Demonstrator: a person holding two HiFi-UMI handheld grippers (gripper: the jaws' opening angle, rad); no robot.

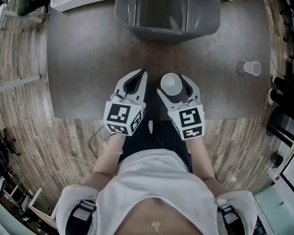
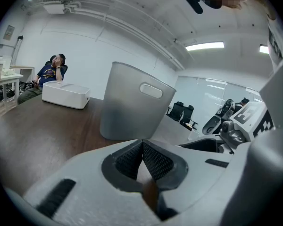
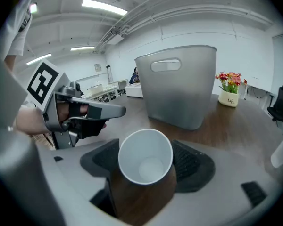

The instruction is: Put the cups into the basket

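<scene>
Head view: cup point(image 1: 171, 84) upright near the near edge of desk point(image 1: 88, 58), between jaws of right hand-held gripper point(image 1: 172, 83), likely for pickup. Basket point(image 1: 166, 9) at far side, mouth up, ready to take it. Second cup point(image 1: 252, 68) far right, untouched. Left hand-held gripper point(image 1: 139, 75) parked just left of the cup, idle.

Left gripper view: jaws closed tip to tip, nothing between; basket point(image 2: 132, 102) ahead.

Right gripper view: jaws wide, pads against both sides of cup point(image 3: 145, 161), apparently gripping; basket point(image 3: 179, 88) straight ahead.

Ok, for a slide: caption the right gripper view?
White cup gripped between the right gripper's fingers, grey basket ahead on the brown table.
</scene>
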